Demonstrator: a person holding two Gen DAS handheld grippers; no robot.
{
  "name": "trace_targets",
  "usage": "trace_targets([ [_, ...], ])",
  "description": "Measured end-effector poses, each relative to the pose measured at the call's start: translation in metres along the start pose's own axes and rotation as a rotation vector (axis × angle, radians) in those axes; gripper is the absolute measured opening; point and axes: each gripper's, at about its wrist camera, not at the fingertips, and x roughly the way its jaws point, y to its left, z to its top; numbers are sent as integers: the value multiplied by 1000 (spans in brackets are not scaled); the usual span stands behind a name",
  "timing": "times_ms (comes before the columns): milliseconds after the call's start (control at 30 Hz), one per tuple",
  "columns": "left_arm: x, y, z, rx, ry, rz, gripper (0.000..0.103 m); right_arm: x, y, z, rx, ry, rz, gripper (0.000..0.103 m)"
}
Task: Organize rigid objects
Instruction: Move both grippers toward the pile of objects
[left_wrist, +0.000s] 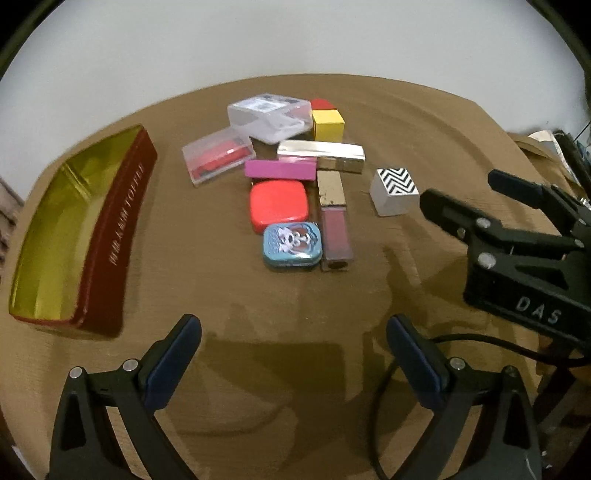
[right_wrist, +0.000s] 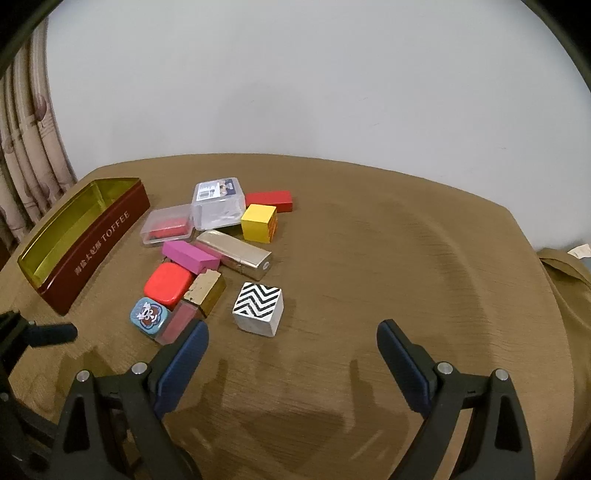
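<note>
I hold both tongs, left (left_wrist: 293, 354) and right (right_wrist: 291, 354), spread (nothing pinched) near the zigzag cube (right_wrist: 258, 308), right of the toffee tin (right_wrist: 96, 240).

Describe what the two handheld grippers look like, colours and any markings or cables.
Both are matte black plastic frames with silver rivets at the pivots. The left gripper has dark blue pads on its fingers, and a black cable loops beside it. The right gripper has the same blue-padded fingers; seen from the left wrist camera, its body carries raised white letters reading DAS.

Dim warm indoor light — soft shadows on the table (right_wrist: 369, 258), strong fisheye bending, dark vignetted corners, slight blur.
</note>
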Motion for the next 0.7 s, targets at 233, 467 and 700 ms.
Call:
trace_targets([
  [233, 4, 5, 2, 17, -3, 68, 99, 5, 5, -2, -6, 8, 12, 93],
  [467, 10, 10, 3, -9, 8, 16, 99, 13, 12, -2, -23, 32, 40, 77],
  [700, 13, 8, -4, 21, -23, 0, 99, 22, 17, 0, -21, 47, 50, 76],
])
